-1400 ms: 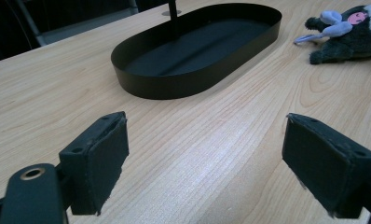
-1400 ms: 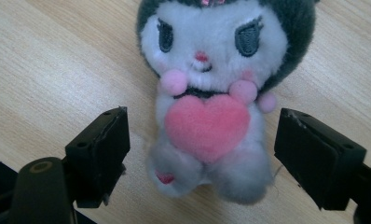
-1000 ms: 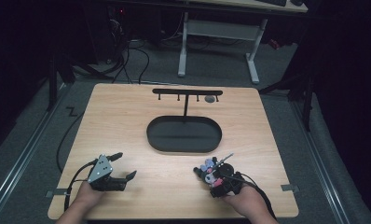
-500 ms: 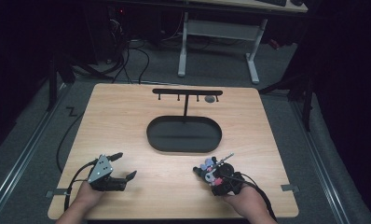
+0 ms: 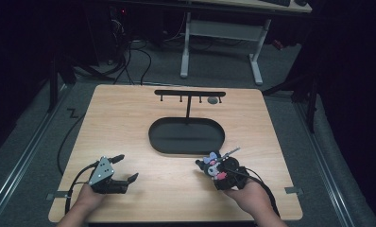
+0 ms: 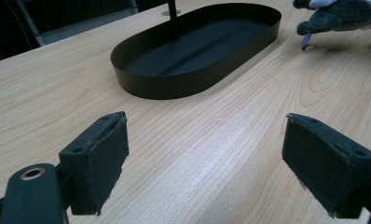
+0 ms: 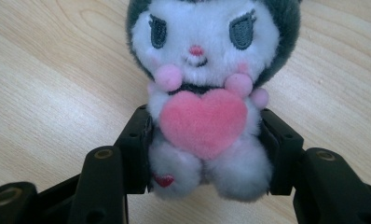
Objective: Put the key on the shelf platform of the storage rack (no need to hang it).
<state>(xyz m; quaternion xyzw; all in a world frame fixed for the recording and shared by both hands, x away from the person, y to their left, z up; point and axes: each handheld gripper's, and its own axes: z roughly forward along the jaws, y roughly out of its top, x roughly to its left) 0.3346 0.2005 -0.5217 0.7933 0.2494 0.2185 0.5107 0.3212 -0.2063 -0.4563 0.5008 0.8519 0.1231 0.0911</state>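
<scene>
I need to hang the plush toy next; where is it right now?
In the high view the plush toy sits low right on the table, clamped in the right gripper, just below the black oval tray.

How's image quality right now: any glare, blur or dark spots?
High view: table evenly lit, surroundings nearly black. Left gripper view: soft sheen on the wood, tray sharp. Right gripper view: plush toy well lit, slightly soft close up.
</scene>
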